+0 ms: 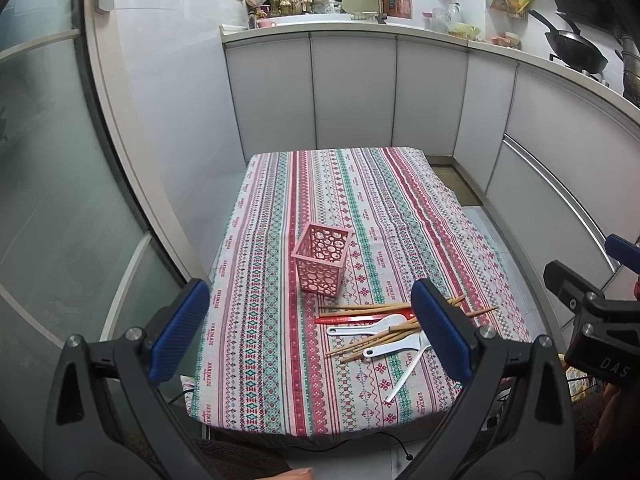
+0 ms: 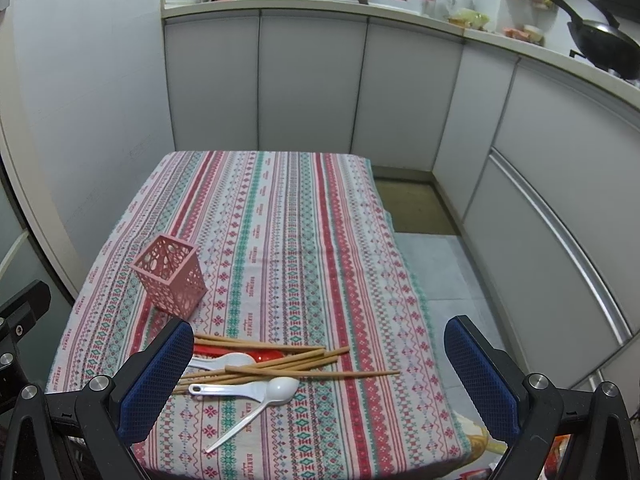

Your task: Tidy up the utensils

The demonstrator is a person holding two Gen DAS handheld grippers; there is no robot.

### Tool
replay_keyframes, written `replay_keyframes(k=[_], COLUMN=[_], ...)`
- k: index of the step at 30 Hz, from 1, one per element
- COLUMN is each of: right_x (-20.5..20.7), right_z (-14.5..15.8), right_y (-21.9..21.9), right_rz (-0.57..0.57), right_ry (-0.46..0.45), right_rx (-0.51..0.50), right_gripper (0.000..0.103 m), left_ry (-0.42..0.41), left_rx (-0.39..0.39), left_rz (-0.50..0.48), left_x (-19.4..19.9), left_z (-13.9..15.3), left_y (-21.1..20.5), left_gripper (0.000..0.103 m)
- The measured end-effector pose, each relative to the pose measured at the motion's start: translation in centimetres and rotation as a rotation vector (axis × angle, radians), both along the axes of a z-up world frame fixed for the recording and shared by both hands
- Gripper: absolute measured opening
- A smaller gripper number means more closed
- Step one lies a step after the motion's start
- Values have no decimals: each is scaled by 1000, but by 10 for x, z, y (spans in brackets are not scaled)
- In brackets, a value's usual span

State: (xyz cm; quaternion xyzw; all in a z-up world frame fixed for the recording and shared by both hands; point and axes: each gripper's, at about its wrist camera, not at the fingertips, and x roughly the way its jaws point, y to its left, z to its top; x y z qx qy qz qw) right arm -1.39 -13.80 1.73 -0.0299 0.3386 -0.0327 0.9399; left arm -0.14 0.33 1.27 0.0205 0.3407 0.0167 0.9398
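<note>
Hovering above the near edge of the table (image 2: 280,220), the right gripper (image 2: 320,380) has its blue-padded fingers spread wide apart with nothing between them; the left gripper (image 1: 308,336) is likewise wide apart and holds nothing. A pink perforated holder (image 2: 172,280) stands upright on the patterned cloth, at about ten o'clock from the utensil pile in the right wrist view. That pile lies near the front edge: wooden chopsticks (image 2: 280,366) crossing loosely over a red spoon (image 2: 256,354), with white plastic spoons (image 2: 256,394) at their six o'clock side, touching them. Holder and pile sit apart
</note>
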Motion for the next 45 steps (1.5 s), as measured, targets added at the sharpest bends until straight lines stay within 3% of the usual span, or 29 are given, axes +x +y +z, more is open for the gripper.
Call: replay_keyframes(k=[11,17,22,28,32,38,45], right_x=[29,65,101,136,150,166,175], right_z=[-19,-44,-77,-140,-188,-251,-252], right_y=[-16,-32,-54,-88,-117,-149,-150], right_rz=[2,-14,-20,-62,-126,-276,-330], right_ry=[86,176,279,447,576,723,691], right_rx=[29,42,98,218,403,627,621], right_gripper=[103,103,103,101,90,65,47], left_ry=[70,143,193,264,350,434,456], left_rx=[-30,-41,56,71,28,39,30], left_rz=[-59,-183,-286,-388,-406,-455,-477], left_x=[33,64,87,110,119,122,120], left_z=[-24,-50,-72,-98,-122,-148,-155], left_y=[2,-7,-30,-44,-41,-40,-40], left_gripper=[100,100,100,100,100,100,100])
